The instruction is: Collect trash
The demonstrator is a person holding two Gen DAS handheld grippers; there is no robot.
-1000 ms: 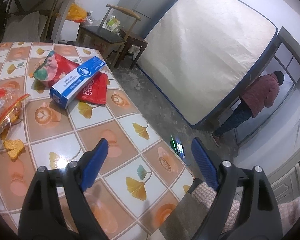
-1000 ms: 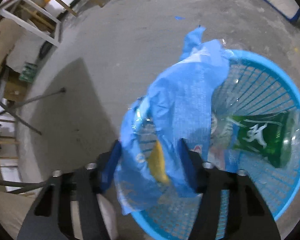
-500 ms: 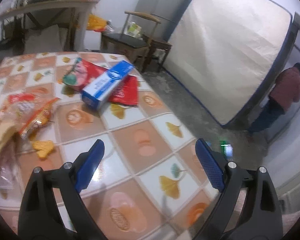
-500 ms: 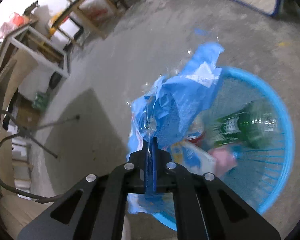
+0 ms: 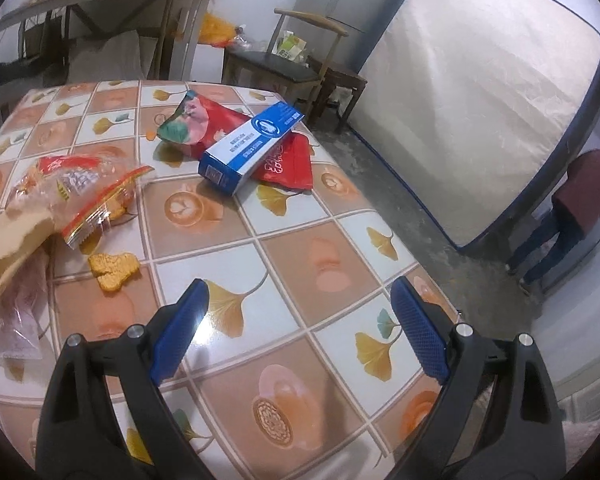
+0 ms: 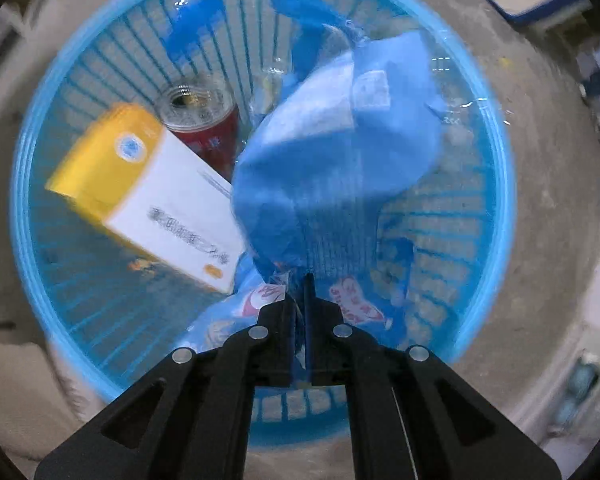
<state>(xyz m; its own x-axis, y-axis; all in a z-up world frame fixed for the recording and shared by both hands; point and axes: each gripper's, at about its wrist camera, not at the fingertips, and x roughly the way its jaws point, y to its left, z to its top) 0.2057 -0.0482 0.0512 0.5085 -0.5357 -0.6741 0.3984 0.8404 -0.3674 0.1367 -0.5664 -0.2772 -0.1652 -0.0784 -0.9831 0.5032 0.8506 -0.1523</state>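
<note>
Over the round blue slatted plastic basket (image 6: pixel 496 184) on the concrete floor, our right gripper (image 6: pixel 299 280) pointed steeply down, its fingers (image 6: pixel 309 292) pressed together on the lower edge of a crumpled blue plastic wrapper (image 6: pixel 336 160). That wrapper hung within the basket's rim, above a yellow-and-white cardboard box (image 6: pixel 148 196) and a red drink can (image 6: pixel 204 124) lying inside. We judged the step in hand to be the drop-off: wrapper carried to the bin, not yet let go.

Our left gripper (image 5: pixel 298 320) hovered above the tiled-pattern counter (image 5: pixel 300 240) with fingers wide apart and nothing between them. Ahead of it lay more trash: a long blue-and-white carton (image 5: pixel 252 148) resting across a red foil snack bag (image 5: pixel 288 160), a clear orange-printed biscuit packet (image 5: pixel 80 192), and a loose golden biscuit piece (image 5: pixel 114 270).

Next move, by our reckoning: part the right fingers so the wrapper falls clear inside the rim, then send the left gripper forward to the carton or the biscuit packet.
</note>
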